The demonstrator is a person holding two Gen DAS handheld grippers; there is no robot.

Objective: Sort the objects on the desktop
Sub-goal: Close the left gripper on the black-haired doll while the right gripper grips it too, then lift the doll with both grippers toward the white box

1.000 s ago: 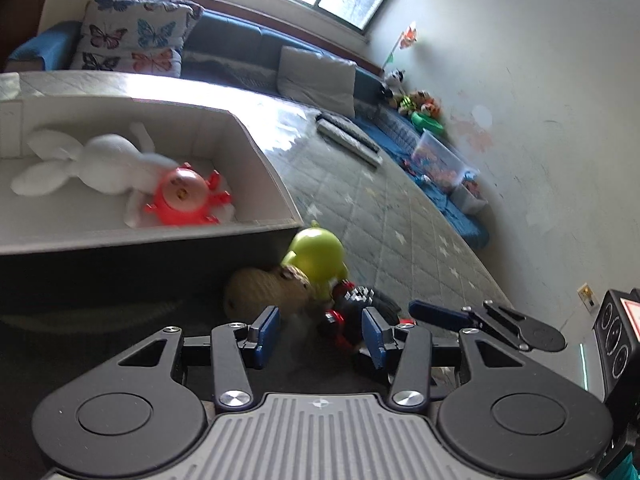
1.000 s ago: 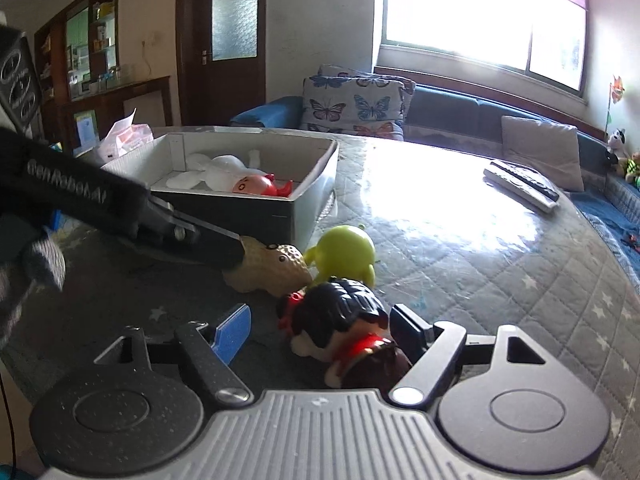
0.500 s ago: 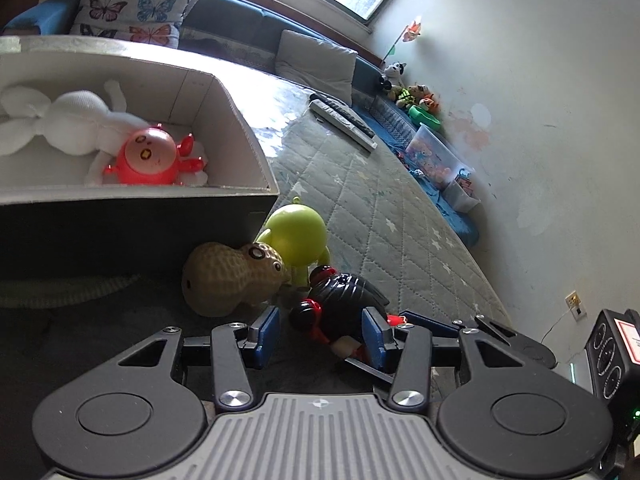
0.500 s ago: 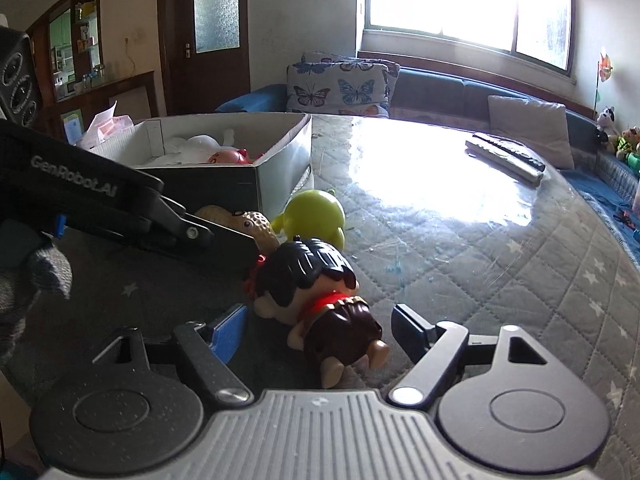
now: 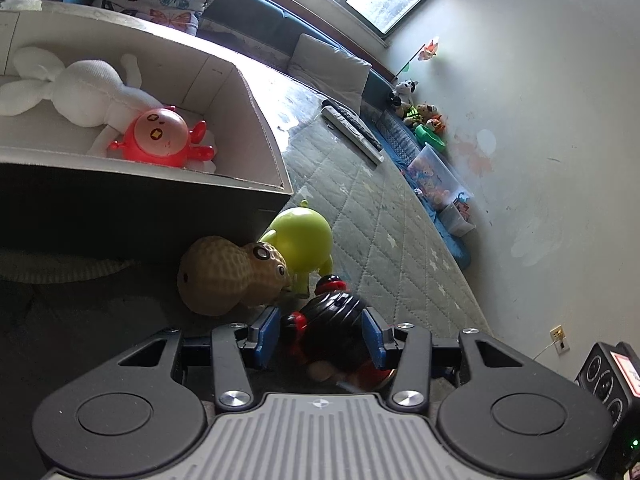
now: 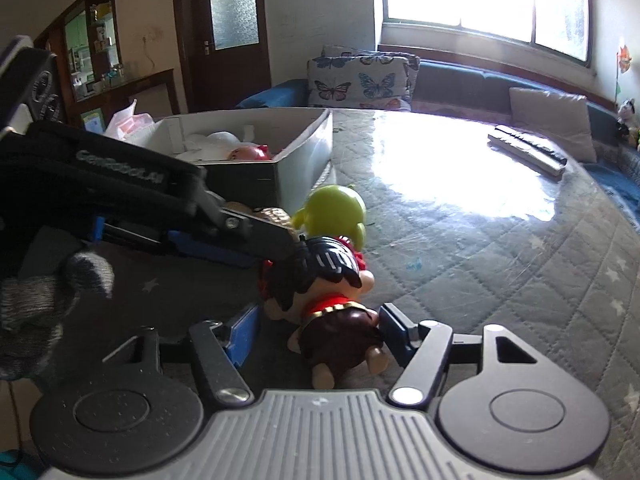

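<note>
**Two hand-held grippers on one doll**

I find the doll figurine [image 6: 328,300] lying on the quilted counter [image 6: 500,248], just beside the peanut toy [image 5: 232,276] and green alien toy [image 5: 304,240], near the cardboard box [image 5: 256,136]. My right hand-held gripper [image 6: 316,332] is closing around its brown body, one pad not yet touching. My left hand-held gripper [image 5: 320,332] straddles its black head, released. Risk, as I judge it: both squeezing together could twist or eject the doll into its neighbours.

Peanut toy [image 6: 276,216] mostly hidden behind left tool [image 6: 276,246]; white plush [image 5: 60,88] cut by edge.
</note>
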